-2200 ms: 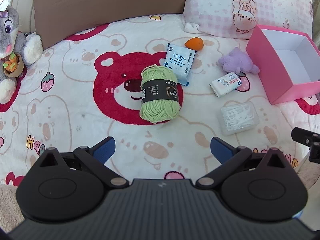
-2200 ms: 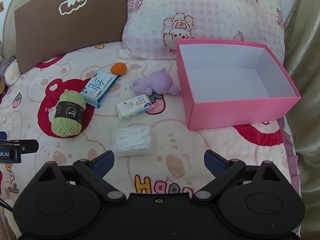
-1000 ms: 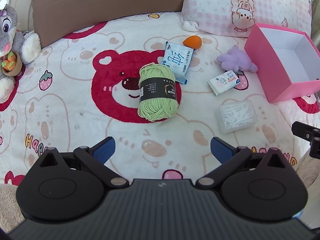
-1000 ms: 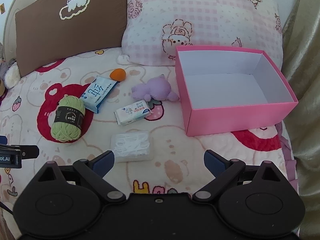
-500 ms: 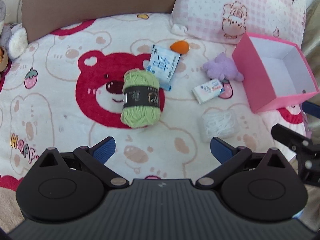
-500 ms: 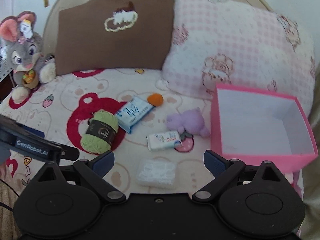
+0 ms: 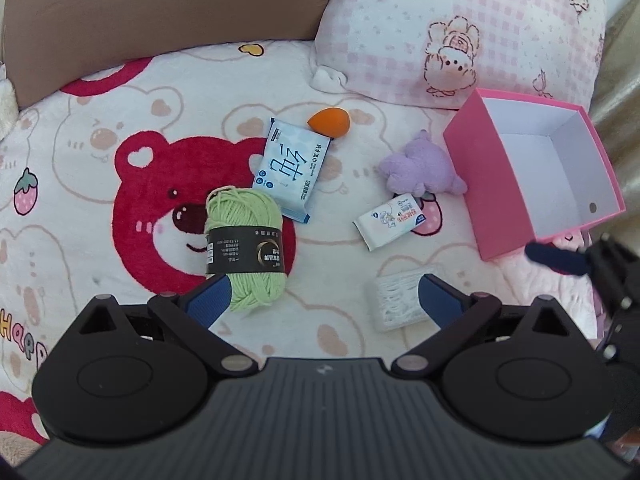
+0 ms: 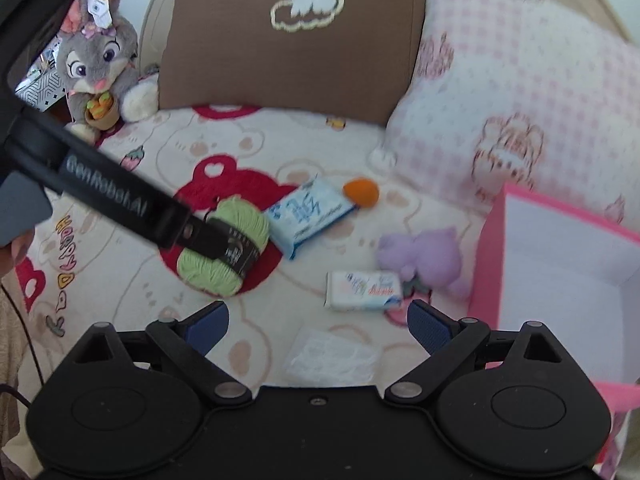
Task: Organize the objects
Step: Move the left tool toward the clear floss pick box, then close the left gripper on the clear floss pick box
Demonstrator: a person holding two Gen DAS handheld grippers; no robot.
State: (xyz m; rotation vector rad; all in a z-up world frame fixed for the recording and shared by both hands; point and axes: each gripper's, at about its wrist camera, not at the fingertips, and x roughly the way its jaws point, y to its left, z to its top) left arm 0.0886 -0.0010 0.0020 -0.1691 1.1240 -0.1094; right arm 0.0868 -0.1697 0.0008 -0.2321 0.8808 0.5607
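Both tongs are held released and empty. The soft, light green yarn skein with black paper band point(image 7: 244, 246) is judged compressible; a grasp across the band is advised.

green yarn point(image 7: 243, 249) beside open pink box point(image 7: 496, 184).
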